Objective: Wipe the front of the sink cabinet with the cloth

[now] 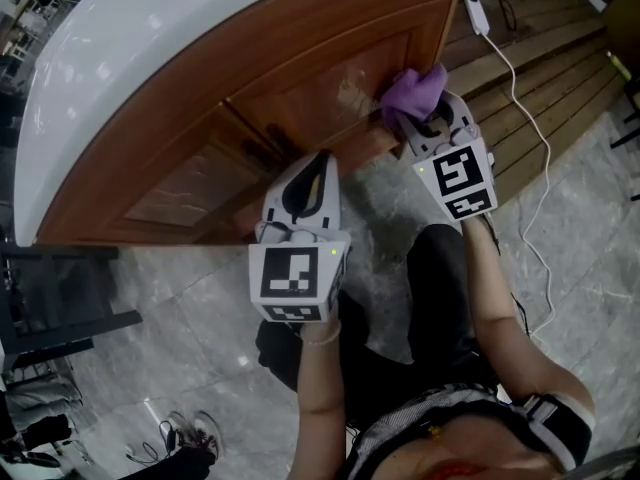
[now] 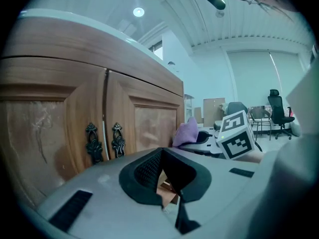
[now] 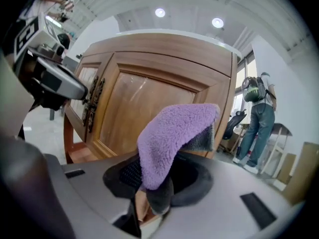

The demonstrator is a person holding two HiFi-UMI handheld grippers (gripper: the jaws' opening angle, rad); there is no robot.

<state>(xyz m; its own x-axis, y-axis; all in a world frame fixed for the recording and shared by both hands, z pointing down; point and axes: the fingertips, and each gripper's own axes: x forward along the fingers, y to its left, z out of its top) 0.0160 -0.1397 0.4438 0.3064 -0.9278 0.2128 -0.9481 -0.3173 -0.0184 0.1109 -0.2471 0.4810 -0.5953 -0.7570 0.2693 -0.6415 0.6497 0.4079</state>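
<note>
The wooden sink cabinet (image 1: 300,78) under a white countertop (image 1: 130,38) fills the upper head view. My right gripper (image 1: 425,118) is shut on a purple cloth (image 1: 413,93) and holds it against the lower part of the right-hand door. In the right gripper view the cloth (image 3: 172,133) folds over the jaws in front of the door panel (image 3: 139,108). My left gripper (image 1: 322,158) is shut and empty, pointing at the cabinet's lower middle. The left gripper view shows two ornate door handles (image 2: 92,143) and the cloth (image 2: 186,132) to the right.
A white power strip (image 1: 477,13) and its cable (image 1: 530,138) lie on wooden boards (image 1: 545,43) to the right of the cabinet. A black stand (image 1: 60,303) is at the left. A person with a backpack (image 3: 259,116) stands beyond the cabinet's end.
</note>
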